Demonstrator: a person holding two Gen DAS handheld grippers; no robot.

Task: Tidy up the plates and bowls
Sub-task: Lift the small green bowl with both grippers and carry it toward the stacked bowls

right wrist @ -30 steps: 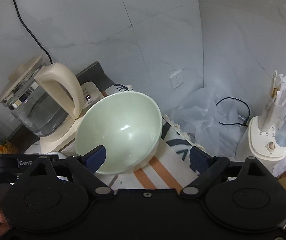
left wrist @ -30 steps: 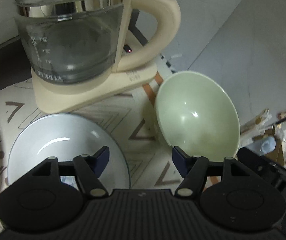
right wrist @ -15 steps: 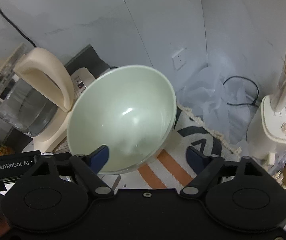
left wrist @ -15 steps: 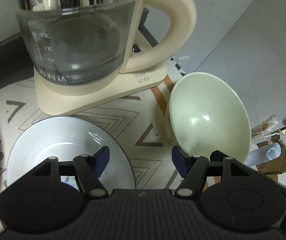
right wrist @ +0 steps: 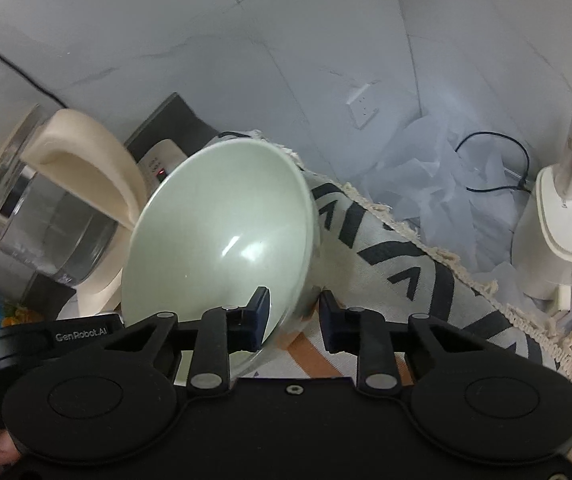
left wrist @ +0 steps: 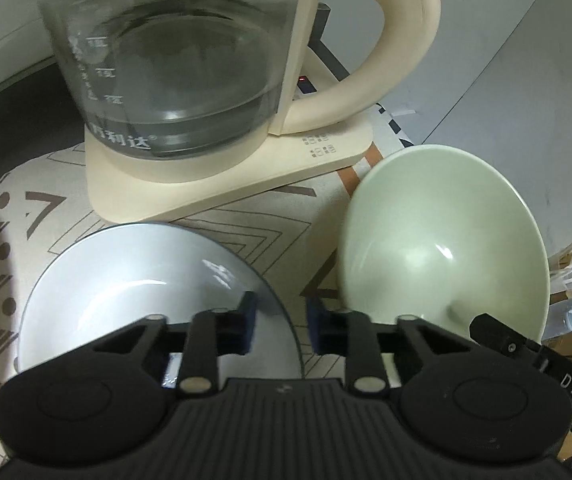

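Green bowl (right wrist: 222, 236) rim now pinched by my right hand-held gripper (right wrist: 291, 322), narrowed from wide open; liftable.

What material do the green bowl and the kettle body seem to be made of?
The green bowl looks like glazed ceramic, possibly melamine: opaque, smooth, with sharp highlights. The kettle body looks like clear glass, since printed level marks and water show through it; its cream handle seems matte plastic.

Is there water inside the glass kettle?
Yes, the glass kettle shows a water line low in its clear body, sitting on its cream base.
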